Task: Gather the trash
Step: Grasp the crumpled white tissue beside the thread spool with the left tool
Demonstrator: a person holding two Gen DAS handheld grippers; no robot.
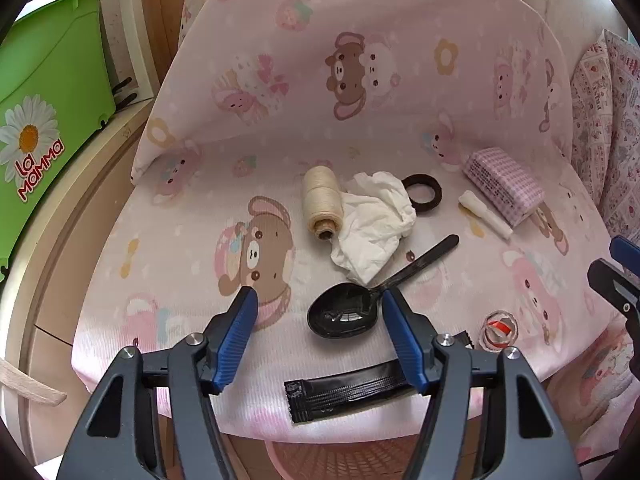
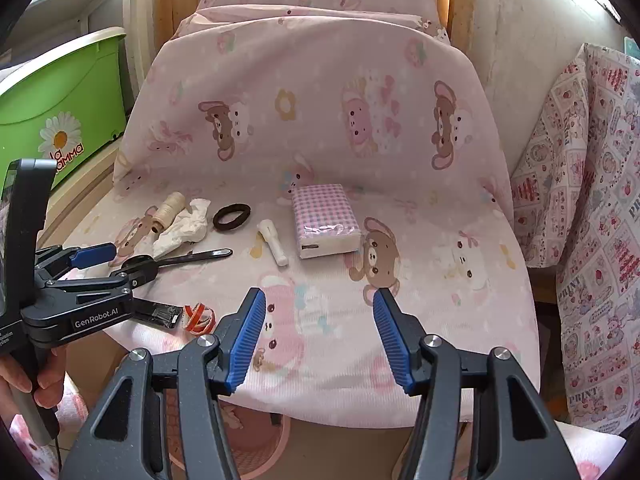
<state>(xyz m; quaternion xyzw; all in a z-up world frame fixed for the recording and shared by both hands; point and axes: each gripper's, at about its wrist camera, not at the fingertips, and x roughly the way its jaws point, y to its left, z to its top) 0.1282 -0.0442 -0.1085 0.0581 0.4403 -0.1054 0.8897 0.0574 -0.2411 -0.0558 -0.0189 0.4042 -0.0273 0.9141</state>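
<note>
A black plastic spoon (image 1: 344, 314) lies on the pink cartoon-print seat cover (image 1: 168, 280). My left gripper (image 1: 319, 298) stands open around the spoon's bowl: the right fingertip is at the spoon's neck, the left one well apart from the bowl. Beyond the spoon lies a crumpled white tissue (image 1: 374, 226). A black sachet wrapper (image 1: 344, 394) lies at the seat's front edge, with a curl of red-and-white ribbon (image 1: 498, 328) to its right. My right gripper (image 2: 320, 300) hovers open over bare cover with nothing between its fingers. From there the left gripper (image 2: 116, 260) shows over the spoon (image 2: 192, 257).
A cream thread spool (image 1: 322, 200), a black hair tie (image 1: 422, 194), a small white tube (image 1: 484, 214) and a pink checked tissue pack (image 1: 504, 184) lie on the seat. A green box (image 1: 48, 80) stands left. A pink basket (image 1: 340, 460) sits below the seat's front.
</note>
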